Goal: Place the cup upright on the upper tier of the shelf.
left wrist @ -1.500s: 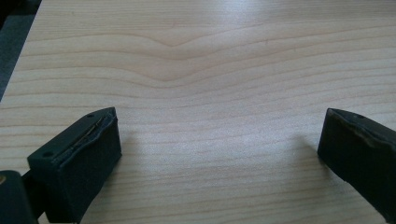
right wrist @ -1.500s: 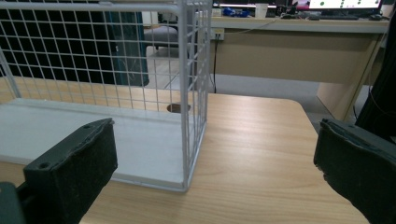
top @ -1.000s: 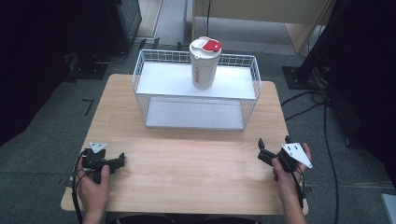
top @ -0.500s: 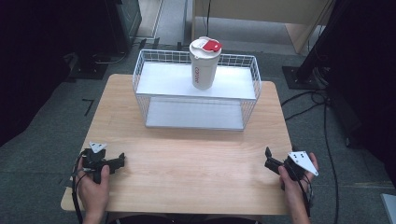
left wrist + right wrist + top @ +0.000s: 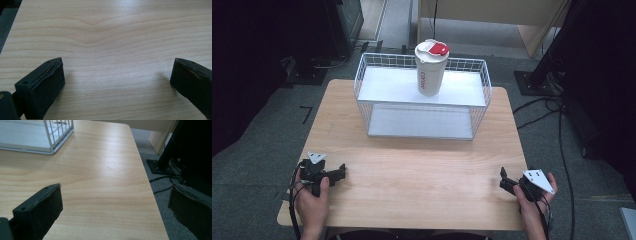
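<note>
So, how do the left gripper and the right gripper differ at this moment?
The left gripper lies over the wooden table, inside its left edge; the right gripper sits at the table's right edge, with floor beyond it. The left gripper points right, the right gripper points left. Both are open and hold nothing.

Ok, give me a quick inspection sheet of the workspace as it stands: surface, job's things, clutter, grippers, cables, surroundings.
Surface: light wooden table, bare across the near half.
Job's things: white cup with a white-and-red lid, upright on the top shelf of a white wire rack at the far side; lower shelf bare.
Clutter: nothing seen.
Grippers: left hand-held gripper near the left front corner, jaws apart, nothing between them; right hand-held gripper at the right front edge, jaws apart, nothing between them.
Cables: black cables on the floor right of the table; each gripper's own cable trails by the wrist.
Surroundings: grey carpet, dark stand base at right.
</note>
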The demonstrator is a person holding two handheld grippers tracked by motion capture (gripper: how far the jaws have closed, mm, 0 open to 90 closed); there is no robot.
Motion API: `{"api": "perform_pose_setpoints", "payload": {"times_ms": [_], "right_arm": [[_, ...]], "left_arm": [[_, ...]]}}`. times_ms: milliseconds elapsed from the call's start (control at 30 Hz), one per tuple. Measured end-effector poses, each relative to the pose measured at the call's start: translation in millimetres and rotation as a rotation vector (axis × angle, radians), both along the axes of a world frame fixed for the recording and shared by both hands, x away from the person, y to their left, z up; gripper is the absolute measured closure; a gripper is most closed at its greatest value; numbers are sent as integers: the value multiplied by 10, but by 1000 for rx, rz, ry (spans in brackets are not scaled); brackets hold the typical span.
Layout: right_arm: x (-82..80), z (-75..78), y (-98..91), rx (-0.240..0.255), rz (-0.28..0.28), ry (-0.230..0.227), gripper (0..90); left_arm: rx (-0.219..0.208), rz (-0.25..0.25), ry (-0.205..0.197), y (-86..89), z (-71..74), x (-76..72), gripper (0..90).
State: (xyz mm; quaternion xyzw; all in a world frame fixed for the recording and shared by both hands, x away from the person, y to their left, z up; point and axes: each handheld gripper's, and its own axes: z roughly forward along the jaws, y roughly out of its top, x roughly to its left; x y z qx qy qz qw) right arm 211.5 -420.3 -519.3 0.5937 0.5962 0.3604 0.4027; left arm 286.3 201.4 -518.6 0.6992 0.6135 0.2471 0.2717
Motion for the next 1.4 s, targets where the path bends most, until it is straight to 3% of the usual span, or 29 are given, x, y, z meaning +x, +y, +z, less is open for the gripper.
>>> {"api": "perform_pose_setpoints", "payload": {"times_ms": [100,267,567,800,1400], "right_arm": [[-16,-3,-45,16,-3,53,0],[-49,-19,-117,85,59,169,0],[-42,-72,-110,66,70,350,0],[-102,-76,-138,68,95,352,0],[-116,-75,-141,71,99,355,0]], "left_arm": [[0,0,0,0,0,0,0],[0,0,0,0,0,-1,0],[0,0,0,0,0,-1,0],[-1,1,0,-1,-1,-1,0],[-2,1,0,-1,0,-2,0]]}}
